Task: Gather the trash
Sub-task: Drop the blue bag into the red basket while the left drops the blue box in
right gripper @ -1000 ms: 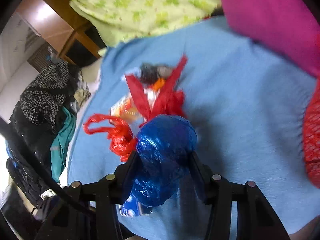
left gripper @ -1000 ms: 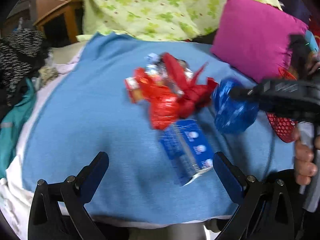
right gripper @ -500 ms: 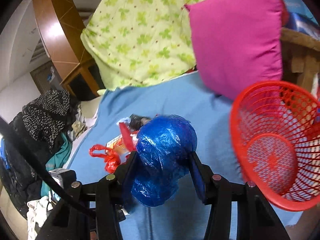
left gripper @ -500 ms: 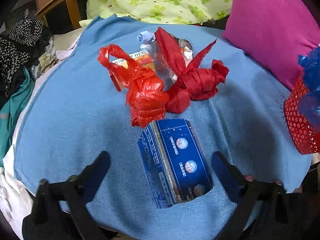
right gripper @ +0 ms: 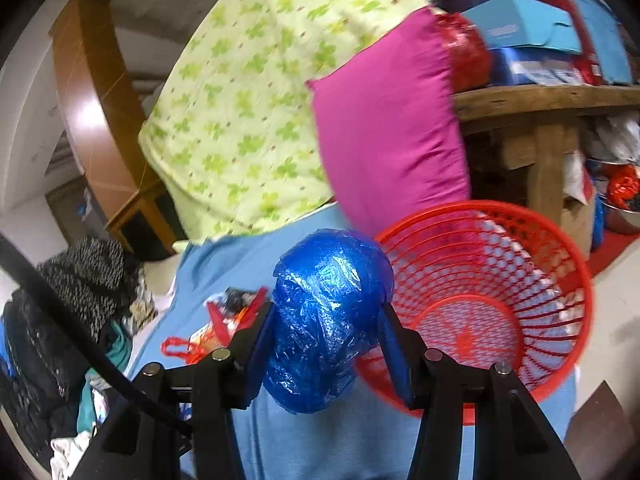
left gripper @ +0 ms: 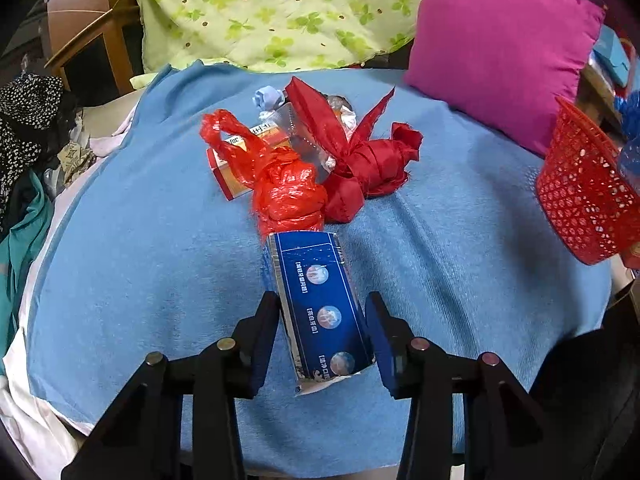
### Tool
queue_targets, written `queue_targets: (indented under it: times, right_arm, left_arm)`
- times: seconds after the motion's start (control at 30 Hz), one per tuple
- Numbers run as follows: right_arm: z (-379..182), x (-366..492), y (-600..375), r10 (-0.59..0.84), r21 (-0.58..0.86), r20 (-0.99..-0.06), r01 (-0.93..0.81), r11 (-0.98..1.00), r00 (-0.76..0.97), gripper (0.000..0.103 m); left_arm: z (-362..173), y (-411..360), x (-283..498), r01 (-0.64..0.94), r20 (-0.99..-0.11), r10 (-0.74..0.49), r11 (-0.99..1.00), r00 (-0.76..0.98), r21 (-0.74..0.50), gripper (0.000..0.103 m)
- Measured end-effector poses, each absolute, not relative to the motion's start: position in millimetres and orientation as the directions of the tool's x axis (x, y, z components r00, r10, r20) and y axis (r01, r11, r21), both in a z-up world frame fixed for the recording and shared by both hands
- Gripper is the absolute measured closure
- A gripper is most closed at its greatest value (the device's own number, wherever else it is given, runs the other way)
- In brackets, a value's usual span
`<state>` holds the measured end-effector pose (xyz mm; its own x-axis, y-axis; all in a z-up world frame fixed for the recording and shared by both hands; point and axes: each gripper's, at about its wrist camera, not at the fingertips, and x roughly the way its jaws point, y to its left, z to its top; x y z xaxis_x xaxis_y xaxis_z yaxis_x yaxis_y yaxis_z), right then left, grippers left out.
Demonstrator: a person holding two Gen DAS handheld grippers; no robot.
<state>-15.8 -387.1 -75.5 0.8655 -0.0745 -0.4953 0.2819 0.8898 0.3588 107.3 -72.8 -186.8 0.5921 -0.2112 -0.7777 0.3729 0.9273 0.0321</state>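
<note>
The left gripper (left gripper: 322, 334) points down at the blue blanket (left gripper: 140, 260), and its jaws are closing around a dark blue carton (left gripper: 320, 304) that lies flat on the cloth. The left pad sits against the carton's side; the right pad appears to stand just clear of it, though the lens distortion makes that gap hard to judge.

Just beyond the carton lies a cluster of trash: a crumpled red plastic bag (left gripper: 280, 188) touching the carton's far end, a knotted red cloth bundle (left gripper: 368, 164) beside it, an orange-and-white box (left gripper: 236, 164) partly under the bag, and a foil wrapper (left gripper: 304, 136) behind.

The right gripper (right gripper: 328, 340) clamps a balled-up blue plastic bag (right gripper: 326, 316) between both pads, held above the blanket and next to the rim of the red mesh basket (right gripper: 520, 280). The basket stands tilted at the blanket's right edge, below a magenta pillow (right gripper: 388, 140). A green clover-print quilt (right gripper: 248, 108) lies at the far end.
</note>
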Motion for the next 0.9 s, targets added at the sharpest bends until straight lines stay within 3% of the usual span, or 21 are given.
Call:
queue_targets:
  times: [0.33, 0.57, 0.77, 0.8, 0.83, 0.9]
  right_arm:
    - [-77, -55, -448, -0.148, 0.448, -0.456, 0.37, 0.814, 0.878, 0.049]
    - [-81, -51, -467, -0.173, 0.49, -0.445, 0.4, 0.774, 0.879, 0.048]
    - [-91, -52, -490, -0.184, 0.533, -0.463, 0.438, 0.724, 0.867, 0.041]
    - [-93, -53, -493, -0.181, 0.541, -0.464, 0.439, 0.717, 0.867, 0.037]
    - [-95, -54, -496, -0.181, 0.549, -0.464, 0.442, 0.71, 0.867, 0.033]
    - [-97, -57, -501, -0.186, 0.562, -0.462, 0.449, 0.695, 0.867, 0.031]
  left_arm:
    - [-131, -101, 94, 0.497, -0.7, -0.384, 0.866, 0.603, -0.047, 0.058]
    - [-53, -210, 94, 0.711, -0.601, -0.591, 0.701, 0.539, -0.052, 0.057]
    - [-36, -296, 97, 0.819, -0.583, -0.696, 0.566, 0.418, -0.089, 0.054]
    - [-39, -310, 98, 0.832, -0.591, -0.709, 0.543, 0.385, -0.109, 0.053]
    - [-42, -324, 100, 0.841, -0.602, -0.712, 0.527, 0.36, -0.121, 0.045]
    - [-44, -339, 97, 0.849, -0.612, -0.711, 0.515, 0.347, -0.116, 0.037]
